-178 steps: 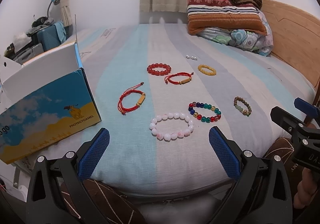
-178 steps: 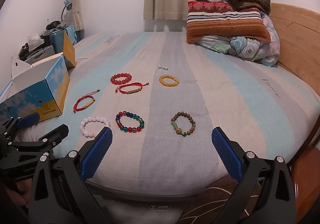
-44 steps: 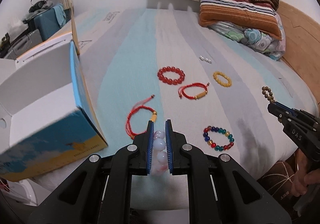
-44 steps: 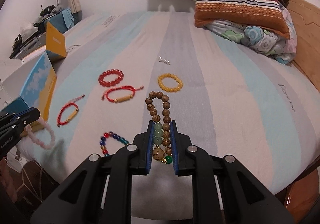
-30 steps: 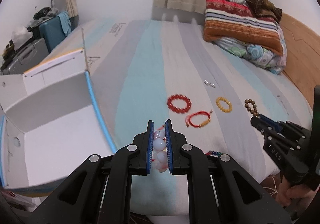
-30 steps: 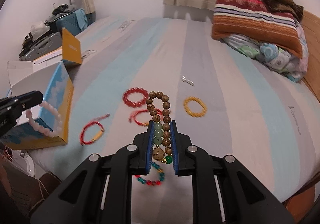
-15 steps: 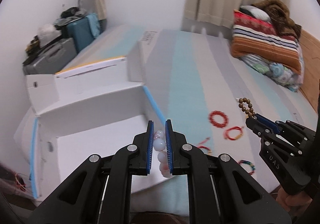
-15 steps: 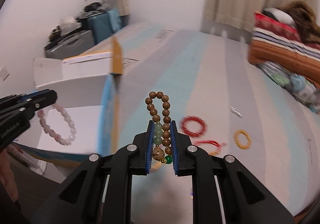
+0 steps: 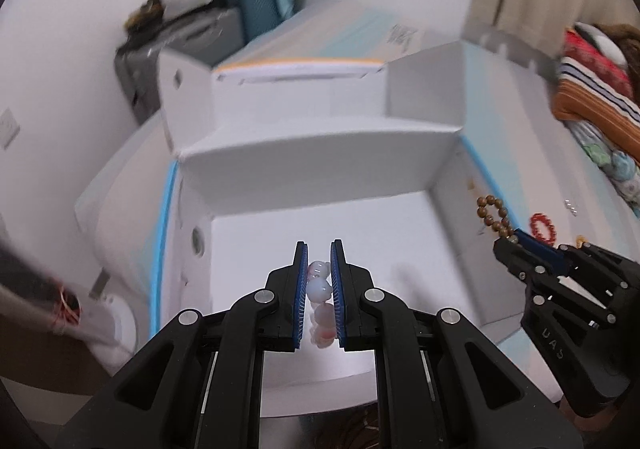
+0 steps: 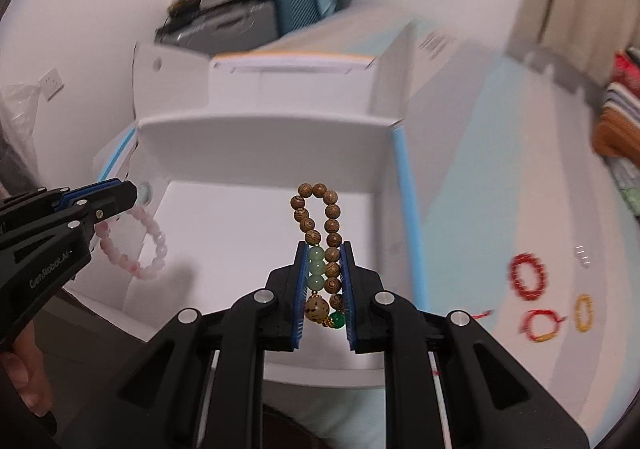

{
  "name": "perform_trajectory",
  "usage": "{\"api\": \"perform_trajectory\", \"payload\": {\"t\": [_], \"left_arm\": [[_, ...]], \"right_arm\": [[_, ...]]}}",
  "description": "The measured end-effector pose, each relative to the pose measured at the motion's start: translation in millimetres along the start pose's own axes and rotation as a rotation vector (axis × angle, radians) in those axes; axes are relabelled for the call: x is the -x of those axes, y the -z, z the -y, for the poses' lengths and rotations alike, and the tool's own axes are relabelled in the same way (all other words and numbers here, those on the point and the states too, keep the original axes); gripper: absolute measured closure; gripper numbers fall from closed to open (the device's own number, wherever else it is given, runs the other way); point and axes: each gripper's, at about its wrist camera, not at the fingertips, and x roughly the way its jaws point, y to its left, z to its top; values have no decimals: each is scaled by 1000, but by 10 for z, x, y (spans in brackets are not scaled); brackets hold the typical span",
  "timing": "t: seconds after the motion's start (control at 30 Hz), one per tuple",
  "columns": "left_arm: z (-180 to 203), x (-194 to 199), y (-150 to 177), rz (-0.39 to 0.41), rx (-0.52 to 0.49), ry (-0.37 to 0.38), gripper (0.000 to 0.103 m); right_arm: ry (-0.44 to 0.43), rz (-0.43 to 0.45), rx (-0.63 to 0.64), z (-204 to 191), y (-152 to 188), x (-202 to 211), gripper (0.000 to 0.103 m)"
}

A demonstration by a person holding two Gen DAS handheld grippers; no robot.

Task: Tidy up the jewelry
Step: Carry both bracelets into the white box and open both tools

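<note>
Surface: a bed [image 10: 500,177] with a sheet striped in pale blue, grey and white; an open white box [image 9: 320,177] with blue edges sits at its near corner, flaps raised.
Room: white walls; past the box a blurred teal suitcase [image 9: 260,5] and dark clutter; a striped pillow [image 9: 592,89] far to the box's right.
Left on the sheet: right of the box, a red bead bracelet [image 10: 527,276], a red cord bracelet [image 10: 540,325] and a yellow bead bracelet [image 10: 583,313], all blurred.
Change: six seconds ago both grippers stood wide over bracelets lying on the sheet; now each carries one, and both views have swung from the middle of the bed to over the box.
Left gripper [image 9: 319,281]: angled down over the box's white floor, jaws narrow, clamped on the pink bead bracelet [image 9: 320,291], whose loop hangs below the tips in the right wrist view.
Right gripper [image 10: 324,285]: also tilted down over the box, nearer its right wall, jaws narrow, pinching the wooden bead bracelet [image 10: 318,233], its loop standing beyond the tips.
Hand [image 10: 24,373]: part of one shows behind the left gripper.
</note>
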Motion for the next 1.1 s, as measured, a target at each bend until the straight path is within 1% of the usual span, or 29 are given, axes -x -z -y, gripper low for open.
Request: {"api": "perform_trajectory", "payload": {"t": [0.1, 0.13, 0.27, 0.37, 0.47, 0.6, 0.83, 0.9, 0.97, 1.0, 1.03, 1.07, 1.1], "left_arm": [[-168, -162, 34, -62, 26, -4, 92], [-209, -225, 47, -84, 32, -6, 92], [-395, -529, 139, -203, 72, 16, 92], [-480, -705, 236, -257, 87, 20, 92], [-514, -806, 319, -280, 88, 9, 92], [-537, -887, 332, -292, 92, -3, 92], [-543, -897, 304, -275, 83, -28, 91], [-542, -860, 296, -271, 85, -26, 90], [-543, -803, 287, -255, 81, -40, 90], [-527, -748, 281, -244, 76, -47, 89], [-531, -732, 272, -236, 75, -51, 83], [-535, -705, 264, -229, 76, -57, 72], [-546, -653, 250, -210, 81, -63, 68]], "right_arm": [[-14, -97, 8, -112, 1, -238, 88], [-18, -147, 8, -152, -4, -358, 88], [-10, -286, 3, -211, 10, -675, 88], [-2, -355, -20, -209, 9, -869, 88], [4, -398, -37, -213, 7, -984, 88], [11, -426, -42, -227, 43, -1055, 88], [13, -450, -47, -282, 104, -1090, 86], [7, -440, -37, -320, 113, -1044, 80], [10, -423, -27, -329, 97, -986, 67], [7, -410, -24, -342, 96, -943, 64], [2, -403, -24, -321, 86, -897, 58], [-6, -388, -24, -332, 82, -831, 52], [-10, -376, -21, -330, 76, -792, 51]]}}
